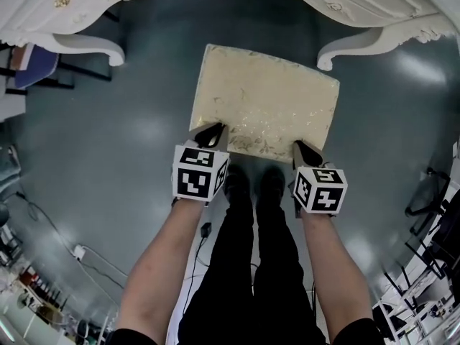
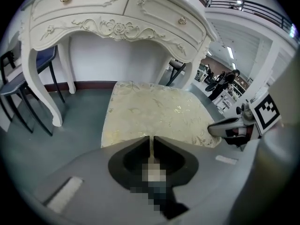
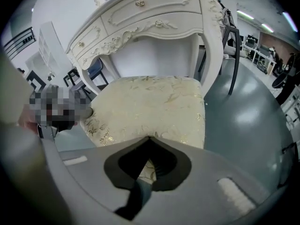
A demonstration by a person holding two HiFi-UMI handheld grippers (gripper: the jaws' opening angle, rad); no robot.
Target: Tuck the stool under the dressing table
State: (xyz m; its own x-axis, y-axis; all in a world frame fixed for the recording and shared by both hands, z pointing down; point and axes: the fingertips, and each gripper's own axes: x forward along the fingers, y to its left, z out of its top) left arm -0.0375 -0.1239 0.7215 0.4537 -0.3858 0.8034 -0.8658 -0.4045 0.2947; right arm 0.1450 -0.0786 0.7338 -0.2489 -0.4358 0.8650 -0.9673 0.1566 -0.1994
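1 stool stands on the glossy grey-green floor, its far edge between the 2 front legs of 1 white dressing table (2 drawers, both closed). Of the 2 grippers, the left gripper and the right gripper each pinch the cushion's near rim.
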